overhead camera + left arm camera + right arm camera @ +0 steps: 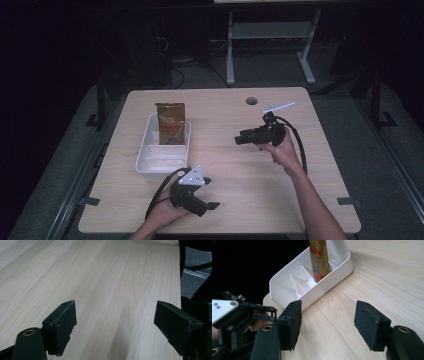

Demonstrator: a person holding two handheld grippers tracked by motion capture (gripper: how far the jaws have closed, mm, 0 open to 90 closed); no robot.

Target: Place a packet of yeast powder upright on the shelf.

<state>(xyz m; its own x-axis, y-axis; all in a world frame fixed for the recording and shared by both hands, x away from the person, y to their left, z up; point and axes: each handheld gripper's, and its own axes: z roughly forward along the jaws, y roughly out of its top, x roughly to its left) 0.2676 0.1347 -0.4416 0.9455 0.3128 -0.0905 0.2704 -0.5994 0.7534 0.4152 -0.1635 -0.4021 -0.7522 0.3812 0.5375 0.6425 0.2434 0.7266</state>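
Note:
A white divided bin [145, 150] lies on the left half of the wooden table [280, 200]. A gold-brown pouch [170, 125] stands upright in its far compartment. My left gripper [212, 192] rests near the front edge, just right of the bin's near end, and points right. Its jaws are open over bare wood [115, 322]. My right gripper [240, 137] hovers at the table's right middle and points left toward the bin. It is open with nothing between the jaws [328, 322]. Beyond it are the bin's wall [337, 267] and the pouch [319, 257].
A round cable hole [251, 101] sits near the table's far edge. The near compartments of the bin hold only thin dividers [299, 282]. The left gripper's grey plate [222, 308] shows at the left of the right gripper view. White desk legs [230, 55] stand behind the table.

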